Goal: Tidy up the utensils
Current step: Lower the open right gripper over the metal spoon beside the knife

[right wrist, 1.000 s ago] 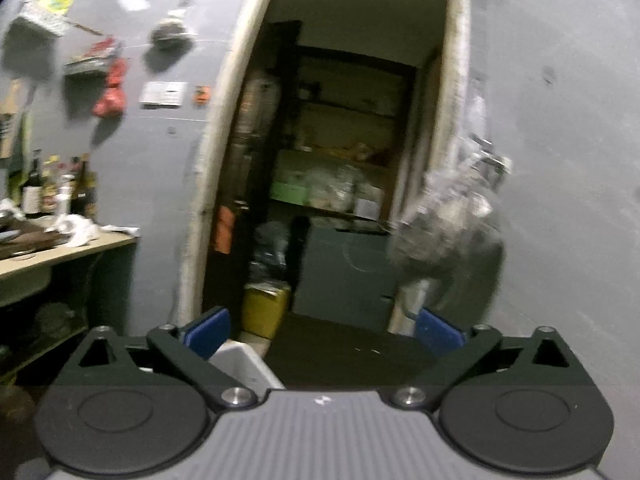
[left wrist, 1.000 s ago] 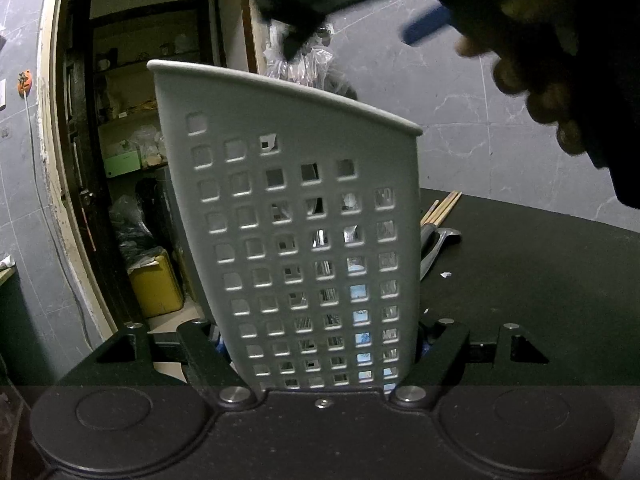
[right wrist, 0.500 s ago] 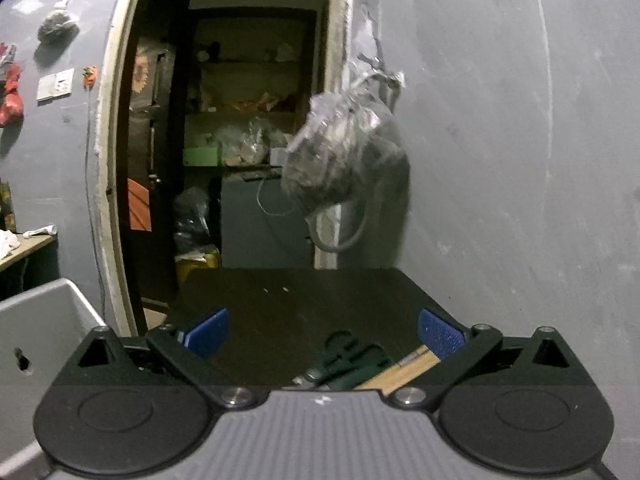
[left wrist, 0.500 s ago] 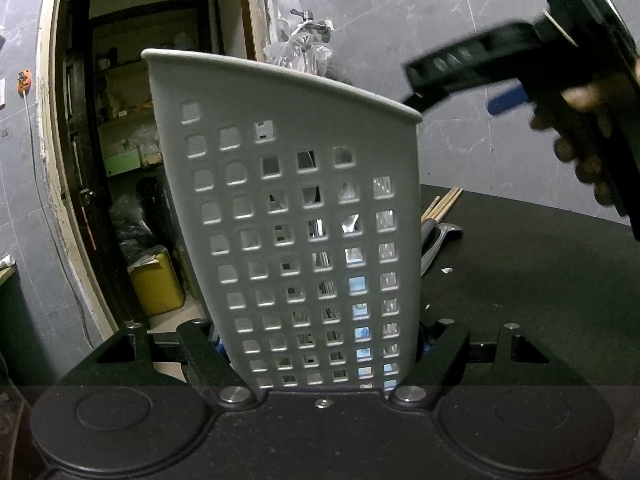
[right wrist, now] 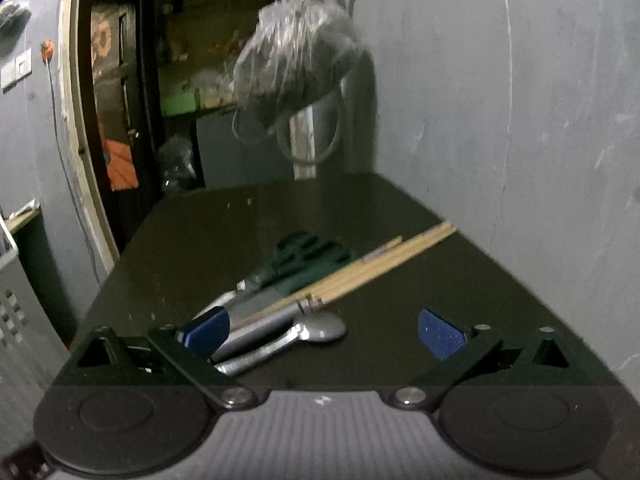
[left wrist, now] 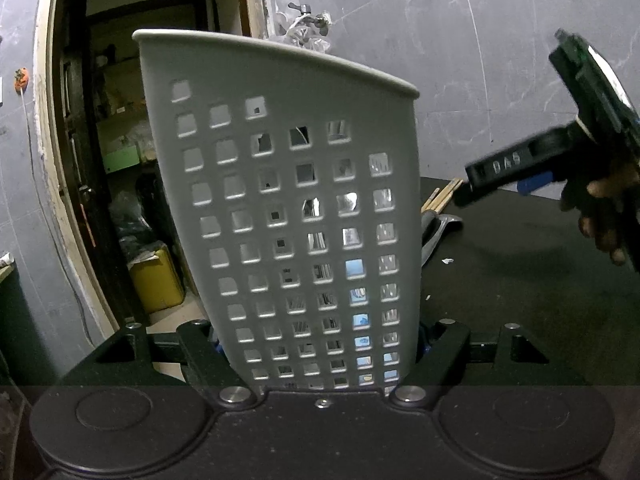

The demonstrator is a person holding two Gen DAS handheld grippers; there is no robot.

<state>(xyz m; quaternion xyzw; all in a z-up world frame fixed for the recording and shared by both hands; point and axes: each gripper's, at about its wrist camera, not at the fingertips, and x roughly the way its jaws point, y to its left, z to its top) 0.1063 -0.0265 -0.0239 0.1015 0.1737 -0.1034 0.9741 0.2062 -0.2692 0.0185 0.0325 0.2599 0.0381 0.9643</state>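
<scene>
**Left claw clamped on the utensil basket, right claw spread over the pile**

Left wrist view: the left claw [left wrist: 320, 354] has its jaws squeezed against both sides of a grey plastic utensil basket [left wrist: 280, 184] with square holes, which stands upright between them and fills most of the frame. Through the holes you can make out bits of stuff inside, too small to tell what. Off to the right of the basket, further out on the black desk [left wrist: 520, 292], wooden stick ends and a metal handle peek out from behind its edge. The right claw [left wrist: 500, 176] hangs in the air above the desk on that side, held by a hand [left wrist: 604, 208], a bit blurred.

Right wrist view: the right claw [right wrist: 324, 332] has its blue pads wide apart with nothing gripped. Just ahead, close to its left finger, lie the metal utensils [right wrist: 280, 336]. Wooden chopsticks [right wrist: 360, 272] lie across them, pointing away up and right, and dark green scissors [right wrist: 308, 256] lie beyond. A sliver of the grey basket shows at the far left edge. A plastic bag [right wrist: 296, 56] hangs on the wall behind the desk.
</scene>
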